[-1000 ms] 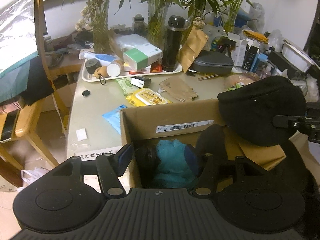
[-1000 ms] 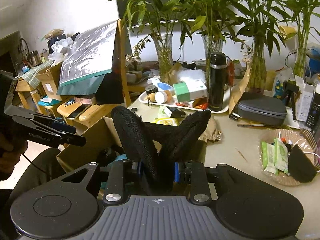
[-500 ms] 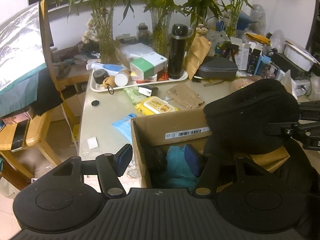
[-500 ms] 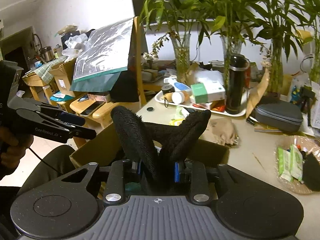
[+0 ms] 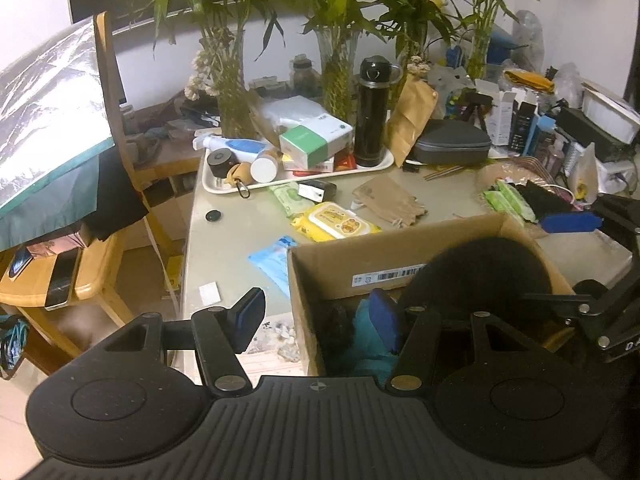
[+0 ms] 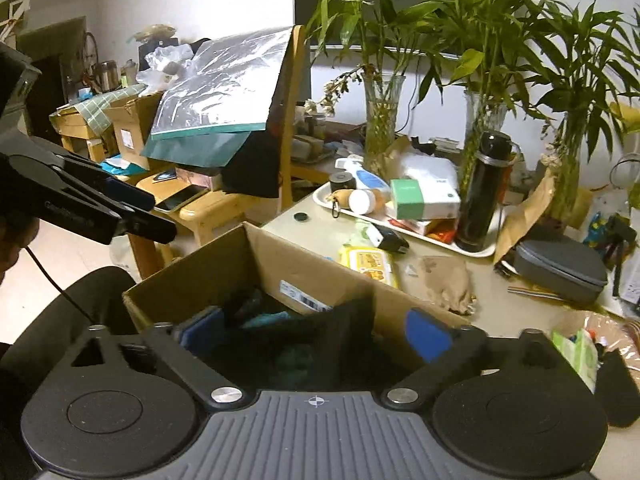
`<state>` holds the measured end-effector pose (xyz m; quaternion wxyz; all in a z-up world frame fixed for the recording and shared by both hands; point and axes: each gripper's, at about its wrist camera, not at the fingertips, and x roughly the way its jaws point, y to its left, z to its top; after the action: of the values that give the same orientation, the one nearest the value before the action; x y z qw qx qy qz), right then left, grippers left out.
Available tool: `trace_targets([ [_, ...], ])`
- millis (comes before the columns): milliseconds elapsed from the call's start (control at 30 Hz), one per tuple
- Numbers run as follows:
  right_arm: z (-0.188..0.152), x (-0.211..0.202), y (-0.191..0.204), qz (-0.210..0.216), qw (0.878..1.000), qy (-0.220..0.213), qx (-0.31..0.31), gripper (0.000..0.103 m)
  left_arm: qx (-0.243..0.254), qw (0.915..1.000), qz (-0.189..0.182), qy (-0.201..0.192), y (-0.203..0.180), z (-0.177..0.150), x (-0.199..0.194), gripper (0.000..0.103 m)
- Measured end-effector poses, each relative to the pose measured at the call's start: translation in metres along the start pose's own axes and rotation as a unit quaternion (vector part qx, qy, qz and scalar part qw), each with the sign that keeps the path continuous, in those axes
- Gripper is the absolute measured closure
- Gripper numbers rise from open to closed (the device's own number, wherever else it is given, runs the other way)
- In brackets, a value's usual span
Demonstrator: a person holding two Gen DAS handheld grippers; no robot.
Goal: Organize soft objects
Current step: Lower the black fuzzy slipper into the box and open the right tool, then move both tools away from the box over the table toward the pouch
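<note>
An open cardboard box (image 5: 400,240) (image 6: 288,248) stands at the table's near edge. Inside it a black fuzzy soft item (image 5: 476,272) (image 6: 320,344) lies on a teal cloth (image 5: 368,336) (image 6: 264,314). My right gripper (image 6: 314,332) (image 5: 552,260) hangs over the box with its jaws opening; the black item sits between the blue pads (image 6: 426,334), which do not press it. My left gripper (image 5: 316,316) (image 6: 160,228) is open and straddles the box's left wall, one finger inside and one outside, gripping nothing.
Behind the box lie a yellow wipes pack (image 5: 336,222), a brown cloth (image 5: 388,200), a tray (image 5: 224,190) of bottles, a black flask (image 5: 372,120), glass vases and a grey case (image 5: 452,146). A wooden chair (image 5: 116,120) stands left. A basket (image 6: 580,322) sits right.
My right gripper's jaws went from shut on the black item to wide apart, and the item sank into the box. The right gripper came in over the box; the left hardly moved.
</note>
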<state>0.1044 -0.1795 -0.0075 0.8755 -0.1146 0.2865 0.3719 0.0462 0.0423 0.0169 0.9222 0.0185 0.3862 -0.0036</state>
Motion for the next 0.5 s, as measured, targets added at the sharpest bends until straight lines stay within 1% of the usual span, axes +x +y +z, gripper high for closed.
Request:
trace_targets([
  [33,0.0,0.0,-0.001,-0.002,1.0,0.001,0.002,0.0,0.001,1.0,0.0,0.0,0.0,0.0,0.0,0.046],
  [333,-0.001,-0.008,-0.009,-0.025,1.0,0.003,0.004,0.0,0.006,0.9999,0.002,-0.01,-0.004,0.002,-0.003,0.046],
  [500,0.0,-0.012,-0.013,-0.03,1.0,-0.001,0.01,0.0,0.01,0.9999,0.001,-0.013,-0.006,0.004,-0.002,0.046],
])
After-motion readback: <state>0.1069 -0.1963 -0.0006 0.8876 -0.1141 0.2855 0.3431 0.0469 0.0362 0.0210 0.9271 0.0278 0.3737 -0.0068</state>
